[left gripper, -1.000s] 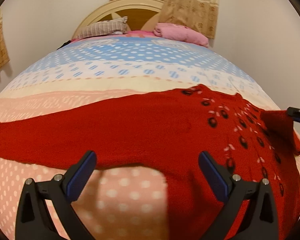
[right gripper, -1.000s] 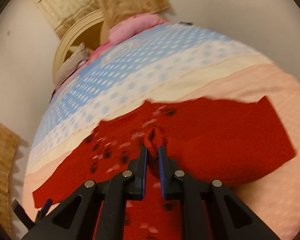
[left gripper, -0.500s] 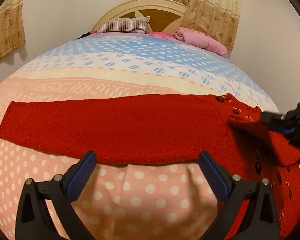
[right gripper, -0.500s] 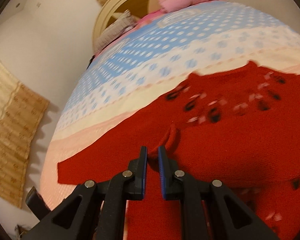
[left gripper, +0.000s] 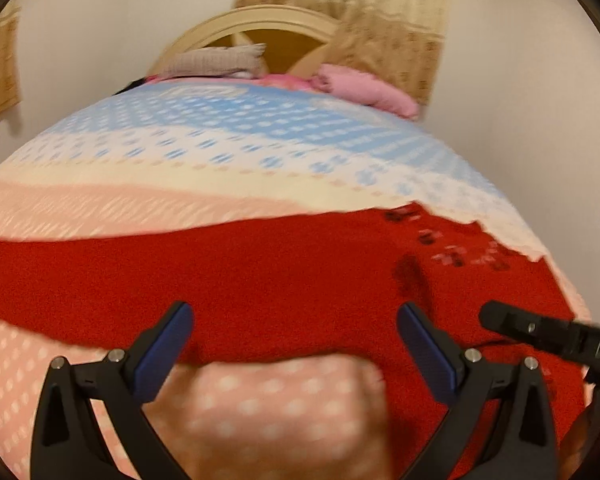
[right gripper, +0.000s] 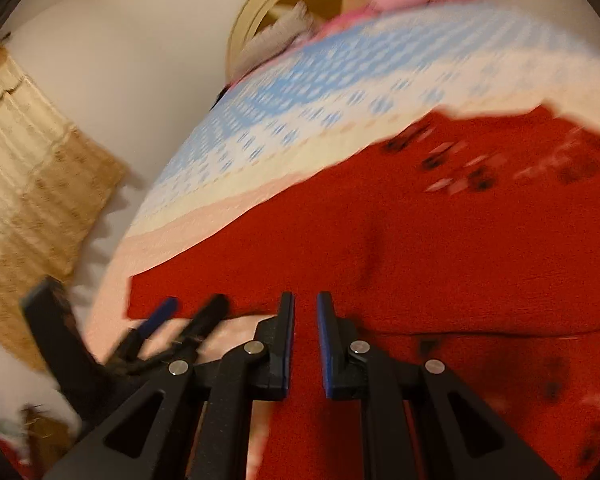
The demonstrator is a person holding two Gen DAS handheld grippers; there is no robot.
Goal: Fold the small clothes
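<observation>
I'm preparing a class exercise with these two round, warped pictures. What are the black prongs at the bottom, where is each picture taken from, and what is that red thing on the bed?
Each picture comes from a fisheye camera on a hand-held, two-finger gripper, looking along its fingers. The left view shows the left gripper, jaws wide apart, holding nothing. The right view shows the right gripper, jaws nearly together with a narrow empty gap. A red sweater with dark pattern marks lies spread on a dotted bedspread. Pillows sit by the headboard. Both pictures are motion-blurred.

Sweater [left gripper: 268, 272]: red, fuzzy matt knit. Bedsheet [left gripper: 220, 152]: soft dotted cloth. Headboard [left gripper: 260, 24]: smooth pale wood. Left gripper [left gripper: 296, 344]: matt black plastic, blue pads [left gripper: 160, 348].
</observation>
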